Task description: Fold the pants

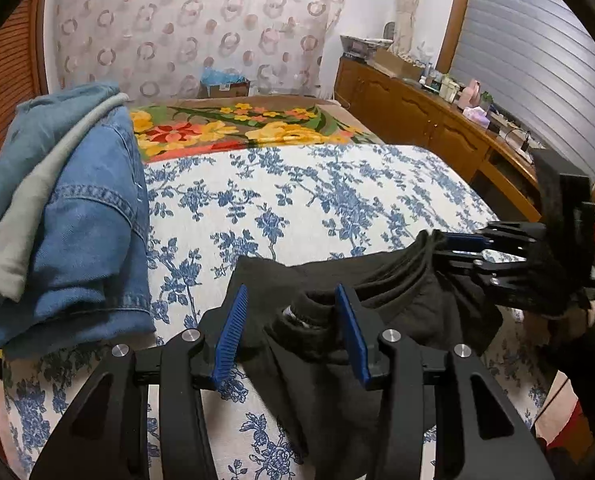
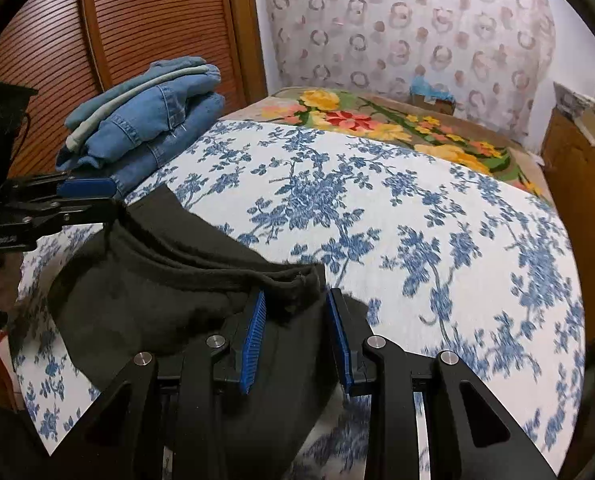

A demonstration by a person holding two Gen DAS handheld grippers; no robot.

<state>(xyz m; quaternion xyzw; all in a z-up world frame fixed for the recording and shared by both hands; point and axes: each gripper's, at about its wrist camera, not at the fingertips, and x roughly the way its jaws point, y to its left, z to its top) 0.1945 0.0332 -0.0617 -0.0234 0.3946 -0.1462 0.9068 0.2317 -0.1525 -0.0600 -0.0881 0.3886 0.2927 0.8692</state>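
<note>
Black pants (image 1: 397, 304) lie bunched on the blue-flowered bedspread (image 1: 297, 208), stretched between my two grippers. My left gripper (image 1: 293, 332) has its blue pads wide apart around one end of the waistband; the cloth sits between them, not pinched. In the right wrist view the pants (image 2: 169, 280) run from my right gripper (image 2: 295, 340), pads apart around the other end, to the left gripper (image 2: 85, 196) at far left. The right gripper also shows in the left wrist view (image 1: 449, 248), its fingers close together at the cloth.
A stack of folded blue jeans (image 1: 69, 216) lies on the bed's left side, also in the right wrist view (image 2: 145, 128). A flowered blanket (image 1: 237, 124) covers the far end. A wooden cabinet (image 1: 437, 120) with clutter stands on the right. A slatted wooden door (image 2: 97, 40) is behind the jeans.
</note>
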